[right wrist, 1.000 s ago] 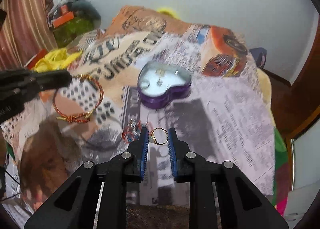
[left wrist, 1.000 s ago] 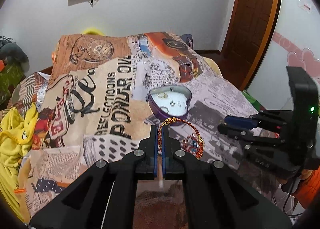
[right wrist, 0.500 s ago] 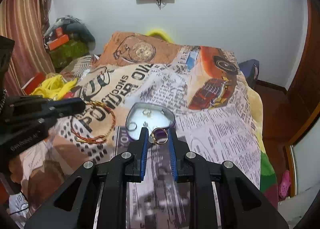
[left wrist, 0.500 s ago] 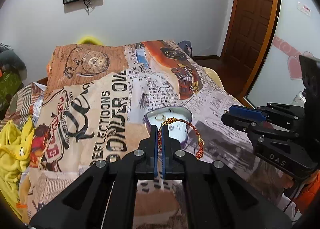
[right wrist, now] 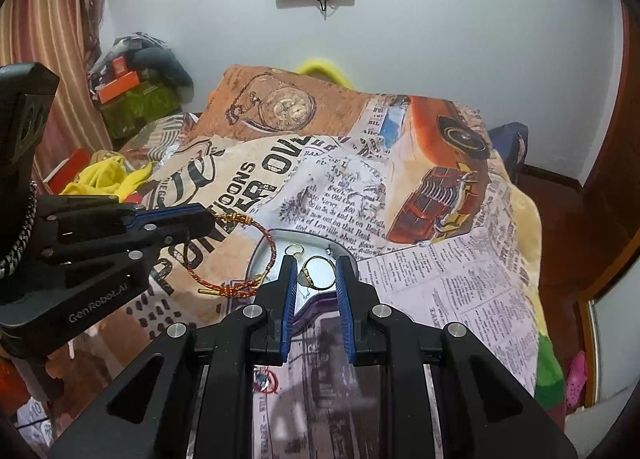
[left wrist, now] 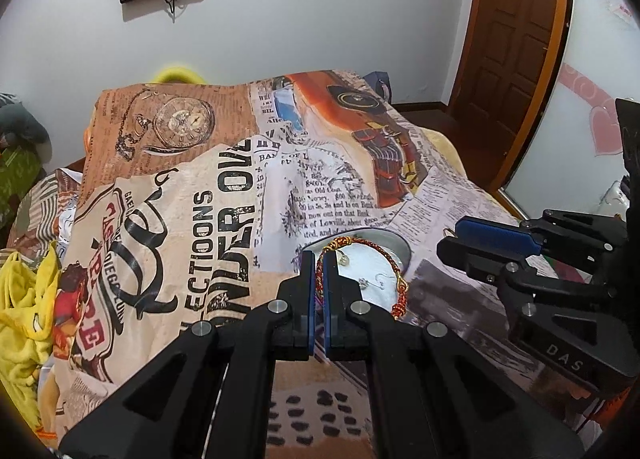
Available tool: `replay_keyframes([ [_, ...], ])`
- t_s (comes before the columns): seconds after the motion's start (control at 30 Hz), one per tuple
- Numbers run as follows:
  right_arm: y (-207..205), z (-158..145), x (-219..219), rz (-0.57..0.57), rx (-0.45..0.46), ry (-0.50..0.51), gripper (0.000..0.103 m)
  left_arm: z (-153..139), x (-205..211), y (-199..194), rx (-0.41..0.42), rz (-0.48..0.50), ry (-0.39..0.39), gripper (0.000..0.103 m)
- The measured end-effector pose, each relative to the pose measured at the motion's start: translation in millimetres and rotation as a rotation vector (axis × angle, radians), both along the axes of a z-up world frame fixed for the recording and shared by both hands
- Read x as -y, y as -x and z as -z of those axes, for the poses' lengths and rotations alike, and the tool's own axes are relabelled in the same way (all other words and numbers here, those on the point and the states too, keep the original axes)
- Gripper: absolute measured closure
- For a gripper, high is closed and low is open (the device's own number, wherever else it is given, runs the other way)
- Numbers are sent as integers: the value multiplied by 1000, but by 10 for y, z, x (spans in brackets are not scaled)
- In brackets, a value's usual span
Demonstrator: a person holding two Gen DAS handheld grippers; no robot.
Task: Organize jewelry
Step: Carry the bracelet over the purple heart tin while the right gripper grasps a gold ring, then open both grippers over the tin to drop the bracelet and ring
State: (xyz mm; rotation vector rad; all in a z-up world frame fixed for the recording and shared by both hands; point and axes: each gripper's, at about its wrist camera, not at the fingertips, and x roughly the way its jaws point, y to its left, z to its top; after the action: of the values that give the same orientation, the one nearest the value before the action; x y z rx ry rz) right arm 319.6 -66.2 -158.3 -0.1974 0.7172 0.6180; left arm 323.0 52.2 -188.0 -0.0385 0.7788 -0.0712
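Note:
My left gripper [left wrist: 319, 259] is shut on a red and gold braided bracelet [left wrist: 394, 269], which hangs over a purple heart-shaped tin [left wrist: 394, 245]. In the right wrist view the left gripper [right wrist: 208, 219] holds the bracelet [right wrist: 272, 251] at the tin's [right wrist: 260, 255] left edge. My right gripper [right wrist: 316, 267] is shut on a gold ring [right wrist: 318, 275] just above the tin's white inside. Another gold ring [right wrist: 295, 249] and small earrings lie in the tin. The right gripper [left wrist: 452, 239] shows at the right of the left wrist view.
The tin sits on a bed under a newspaper-print blanket [left wrist: 224, 199]. Yellow cloth [left wrist: 20, 299] lies at the bed's left edge. A small red item [right wrist: 266, 381] lies on the blanket near me. A wooden door [left wrist: 516, 39] stands at the far right.
Both grippers have risen and moved forward to the tin. The bracelet and the ring now hang over it, where before they were short of it.

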Motion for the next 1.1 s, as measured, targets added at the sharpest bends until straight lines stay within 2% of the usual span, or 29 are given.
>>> replay_keyframes([
  [0.4, -346, 244, -104, -11, -92, 11, 86, 329, -61, -318, -93, 7, 19, 102],
  [1.1, -532, 444, -251, -36, -182, 49, 85, 395, 45, -425, -104, 51, 4, 102],
])
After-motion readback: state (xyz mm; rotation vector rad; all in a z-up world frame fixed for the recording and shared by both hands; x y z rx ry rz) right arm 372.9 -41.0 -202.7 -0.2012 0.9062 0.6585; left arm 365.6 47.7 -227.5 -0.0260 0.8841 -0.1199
